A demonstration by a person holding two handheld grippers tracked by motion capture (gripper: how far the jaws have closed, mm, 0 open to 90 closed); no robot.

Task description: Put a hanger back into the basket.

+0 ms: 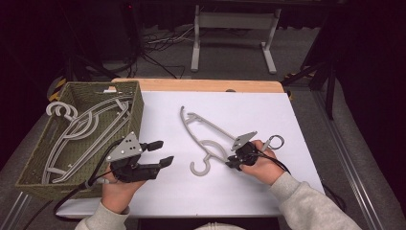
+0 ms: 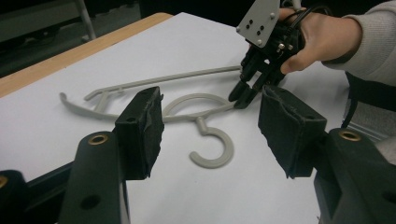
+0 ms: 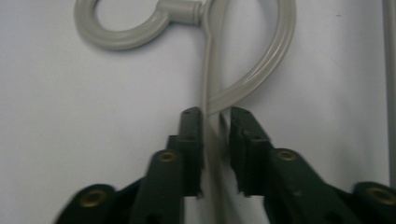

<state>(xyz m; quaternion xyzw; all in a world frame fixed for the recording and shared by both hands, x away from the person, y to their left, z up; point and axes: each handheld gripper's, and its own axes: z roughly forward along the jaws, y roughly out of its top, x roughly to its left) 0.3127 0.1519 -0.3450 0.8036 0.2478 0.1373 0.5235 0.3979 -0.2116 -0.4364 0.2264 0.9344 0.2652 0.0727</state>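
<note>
Grey plastic hanger (image 1: 206,136) lies flat on the white desk (image 1: 268,110), roughly mid-desk, hook end toward the person. Right gripper (image 1: 235,163) is at the hanger's lower arm, just right of the hook (image 1: 200,166). In the right gripper view the thin bar (image 3: 207,88) runs straight btwn the two fingers (image 3: 191,140); the left one sits right against the bar, the right one shows a slim gap, so fingers are nearly together around it w/ no clear pinch yet. The looped curve of the hanger (image 3: 275,51) bends off just past the fingertips.

Left gripper (image 1: 158,152) hovers over bare desk left of the hanger, beside the woven basket (image 1: 139,112). Its fingers (image 2: 140,128) are spread about halfway, nothing btwn them; hook (image 2: 212,149) lies on the desk beyond them, apart. Basket at desk's left edge holds more grey hangers (image 1: 79,129).
</note>
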